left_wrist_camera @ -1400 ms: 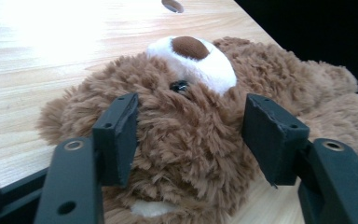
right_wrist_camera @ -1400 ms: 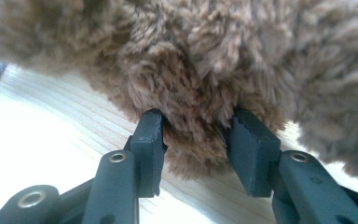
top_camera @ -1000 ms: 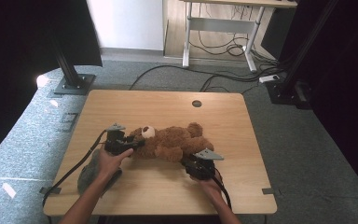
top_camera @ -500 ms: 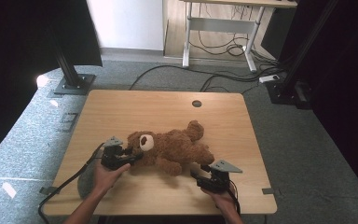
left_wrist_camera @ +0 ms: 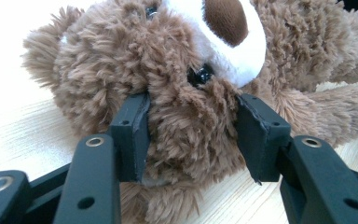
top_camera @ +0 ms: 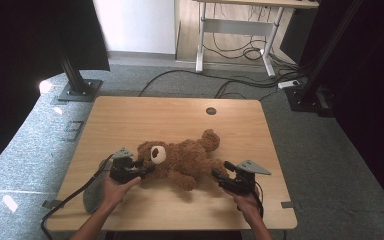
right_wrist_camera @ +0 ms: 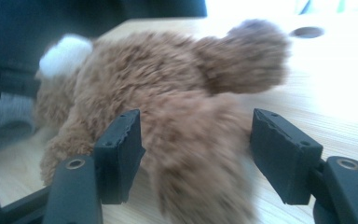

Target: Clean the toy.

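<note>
A fluffy brown teddy bear (top_camera: 185, 157) lies on its side on the wooden table (top_camera: 130, 115), head to the left. My left gripper (top_camera: 149, 169) is shut on the bear's head; in the left gripper view the pads (left_wrist_camera: 130, 135) sink into the fur of the bear (left_wrist_camera: 191, 70) below its white muzzle. My right gripper (top_camera: 221, 170) is at the bear's lower leg. Its jaws have just been opening. In the right gripper view the leg of the bear (right_wrist_camera: 191, 154) lies between the gripper's (right_wrist_camera: 196, 140) pads, with a gap beside the right pad (right_wrist_camera: 279, 149).
A round cable hole (top_camera: 210, 110) sits near the table's far edge. A grey rounded thing (top_camera: 92, 192) lies at the front left by the left forearm. Cables trail from both grippers over the front edge. A black stand base (top_camera: 77, 92) rests on the floor beyond the table.
My right gripper has let go of the bear's leg and drawn back to the right with its jaws wider. The left gripper and the bear's head have shifted slightly toward the front.
</note>
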A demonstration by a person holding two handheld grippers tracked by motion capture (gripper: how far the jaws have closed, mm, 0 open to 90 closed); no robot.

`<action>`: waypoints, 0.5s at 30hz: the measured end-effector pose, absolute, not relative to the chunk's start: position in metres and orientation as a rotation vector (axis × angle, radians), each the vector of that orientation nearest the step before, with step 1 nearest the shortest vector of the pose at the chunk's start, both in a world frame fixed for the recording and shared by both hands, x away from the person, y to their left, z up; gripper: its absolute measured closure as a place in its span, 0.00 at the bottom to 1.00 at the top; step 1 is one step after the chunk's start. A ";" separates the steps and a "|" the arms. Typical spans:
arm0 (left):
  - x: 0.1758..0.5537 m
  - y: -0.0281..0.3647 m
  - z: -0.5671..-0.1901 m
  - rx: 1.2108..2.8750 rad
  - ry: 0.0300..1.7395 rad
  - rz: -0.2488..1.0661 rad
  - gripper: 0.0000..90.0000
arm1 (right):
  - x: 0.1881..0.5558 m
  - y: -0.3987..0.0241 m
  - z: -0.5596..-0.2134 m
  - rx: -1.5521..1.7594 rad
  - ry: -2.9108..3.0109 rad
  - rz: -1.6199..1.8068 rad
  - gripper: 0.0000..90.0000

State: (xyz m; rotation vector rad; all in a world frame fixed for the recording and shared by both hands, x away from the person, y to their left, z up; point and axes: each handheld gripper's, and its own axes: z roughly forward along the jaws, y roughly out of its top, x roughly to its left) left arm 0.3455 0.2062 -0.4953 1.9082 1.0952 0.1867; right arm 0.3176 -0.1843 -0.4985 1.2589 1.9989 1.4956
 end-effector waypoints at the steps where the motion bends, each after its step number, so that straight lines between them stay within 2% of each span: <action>1: 0.345 0.206 -0.496 1.912 1.097 0.187 0.52 | 0.321 -0.179 -0.501 1.246 2.019 1.462 0.38; 12: 0.358 0.203 -0.501 1.908 1.107 0.131 0.52 | 0.330 -0.165 -0.526 1.243 2.140 1.301 0.63; 15: 0.366 0.196 -0.502 1.918 1.111 0.133 0.52 | 0.334 -0.165 -0.529 1.262 2.116 1.269 0.65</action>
